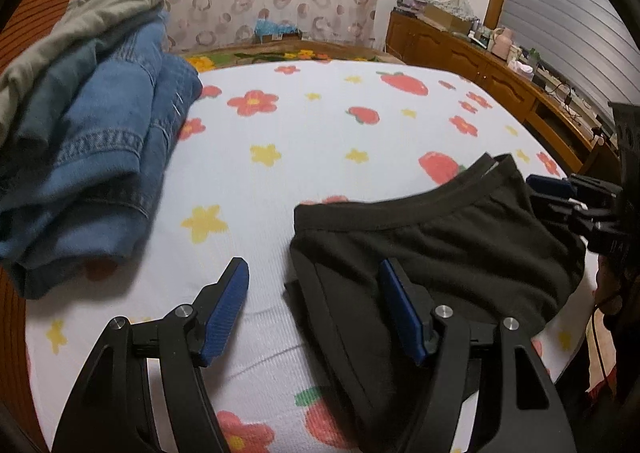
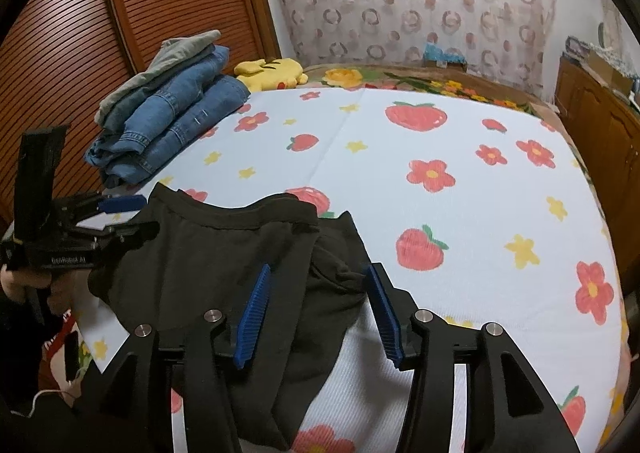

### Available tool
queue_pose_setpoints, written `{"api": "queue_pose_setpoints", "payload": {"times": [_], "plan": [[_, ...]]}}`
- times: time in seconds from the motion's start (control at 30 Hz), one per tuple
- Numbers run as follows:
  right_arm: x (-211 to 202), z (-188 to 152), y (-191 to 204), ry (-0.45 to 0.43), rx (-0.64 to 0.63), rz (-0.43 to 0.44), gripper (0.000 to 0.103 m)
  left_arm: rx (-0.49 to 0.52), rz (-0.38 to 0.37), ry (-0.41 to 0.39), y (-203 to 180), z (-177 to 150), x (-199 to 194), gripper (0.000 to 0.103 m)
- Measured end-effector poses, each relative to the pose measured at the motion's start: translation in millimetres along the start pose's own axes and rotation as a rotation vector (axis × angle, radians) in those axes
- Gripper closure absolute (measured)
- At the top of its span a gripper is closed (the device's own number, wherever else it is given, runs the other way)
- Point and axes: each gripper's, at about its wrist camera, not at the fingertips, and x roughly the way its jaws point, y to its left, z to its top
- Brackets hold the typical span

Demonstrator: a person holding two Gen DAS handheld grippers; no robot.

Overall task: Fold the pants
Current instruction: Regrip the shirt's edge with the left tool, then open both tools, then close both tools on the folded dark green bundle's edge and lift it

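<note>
Black pants (image 1: 432, 253) lie bunched and partly folded on the flower-print bed sheet (image 1: 280, 157), waistband away from me. They also show in the right wrist view (image 2: 224, 253). My left gripper (image 1: 316, 277) is open and empty, just above the pants' left edge, one finger over the sheet, one over the cloth. My right gripper (image 2: 320, 281) is open and empty, hovering over the pants' right part. The left gripper shows at the left in the right wrist view (image 2: 116, 213); the right gripper shows at the right edge of the left wrist view (image 1: 560, 193).
A stack of folded jeans (image 1: 92, 157) with a grey-green garment on top lies at the bed's far left, also in the right wrist view (image 2: 168, 121). A yellow plush (image 2: 272, 71) lies behind it. A wooden cabinet (image 1: 480, 65) with clutter stands right. A slatted wooden door (image 2: 120, 13) stands left.
</note>
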Motion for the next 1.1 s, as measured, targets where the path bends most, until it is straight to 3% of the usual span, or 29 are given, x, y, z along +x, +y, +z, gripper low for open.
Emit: {"api": "queue_pose_setpoints", "payload": {"times": [0.67,0.83,1.1], "plan": [[16,3,-5,0.049,0.075,0.019,0.046,0.016,0.017,-0.024,-4,-6,2,0.030],[18,3,-2,0.055,0.064,0.057,0.048,0.031,-0.030,-0.022,-10,-7,0,0.052],[22,3,0,0.065,0.045,0.116,0.080,0.026,-0.105,-0.014,-17,-8,-5,0.083]]}}
